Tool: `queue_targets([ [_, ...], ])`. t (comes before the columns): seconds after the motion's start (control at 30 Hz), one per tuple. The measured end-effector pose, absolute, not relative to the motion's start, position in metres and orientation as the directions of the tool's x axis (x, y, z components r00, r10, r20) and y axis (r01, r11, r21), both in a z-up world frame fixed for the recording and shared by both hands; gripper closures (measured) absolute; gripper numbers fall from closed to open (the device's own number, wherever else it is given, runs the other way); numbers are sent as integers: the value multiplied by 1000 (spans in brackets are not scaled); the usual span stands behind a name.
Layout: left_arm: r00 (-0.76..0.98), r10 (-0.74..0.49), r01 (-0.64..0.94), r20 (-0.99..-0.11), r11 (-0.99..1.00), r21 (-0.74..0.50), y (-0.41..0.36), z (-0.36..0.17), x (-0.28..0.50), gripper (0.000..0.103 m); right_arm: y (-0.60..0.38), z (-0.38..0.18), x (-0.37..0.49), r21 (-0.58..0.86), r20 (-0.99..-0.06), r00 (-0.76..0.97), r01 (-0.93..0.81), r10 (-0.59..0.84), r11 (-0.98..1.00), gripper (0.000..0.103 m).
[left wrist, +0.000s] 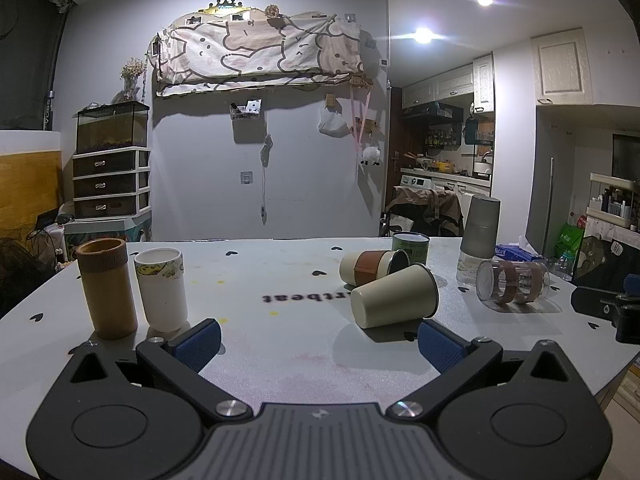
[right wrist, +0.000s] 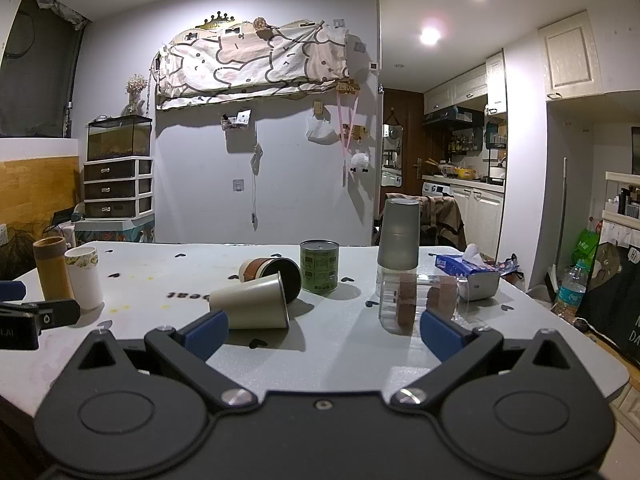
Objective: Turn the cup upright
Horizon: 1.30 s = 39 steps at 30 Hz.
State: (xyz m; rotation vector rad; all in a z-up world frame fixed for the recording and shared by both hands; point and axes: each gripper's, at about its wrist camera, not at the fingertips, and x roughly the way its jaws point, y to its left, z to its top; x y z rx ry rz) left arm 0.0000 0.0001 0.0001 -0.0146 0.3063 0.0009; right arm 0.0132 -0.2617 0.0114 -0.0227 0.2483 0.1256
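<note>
Three cups lie on their sides on the white table (left wrist: 280,320): a beige cup (left wrist: 394,302), a cream cup with a brown sleeve (left wrist: 372,267) behind it, and a clear cup with brown bands (left wrist: 512,282) to the right. They also show in the right wrist view: beige cup (right wrist: 250,306), sleeved cup (right wrist: 272,274), clear cup (right wrist: 416,304). My left gripper (left wrist: 318,344) is open and empty, just in front of the beige cup. My right gripper (right wrist: 324,332) is open and empty, close to the clear cup.
A tan ribbed cup (left wrist: 107,288) and a white cup (left wrist: 162,288) stand upright at the left. A green tin (right wrist: 319,266), an upside-down grey cup (right wrist: 399,236) on a clear glass and a tissue pack (right wrist: 476,268) stand at the back right. The table edge is near on the right.
</note>
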Motion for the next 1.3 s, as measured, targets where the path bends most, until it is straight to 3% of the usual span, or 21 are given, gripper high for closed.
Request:
queue_targets([
  [1.3,953,-2,-3,-303,1000,-15,0,0,0,0,-254,8,15,-4,-250,960,-127,122,992,0],
])
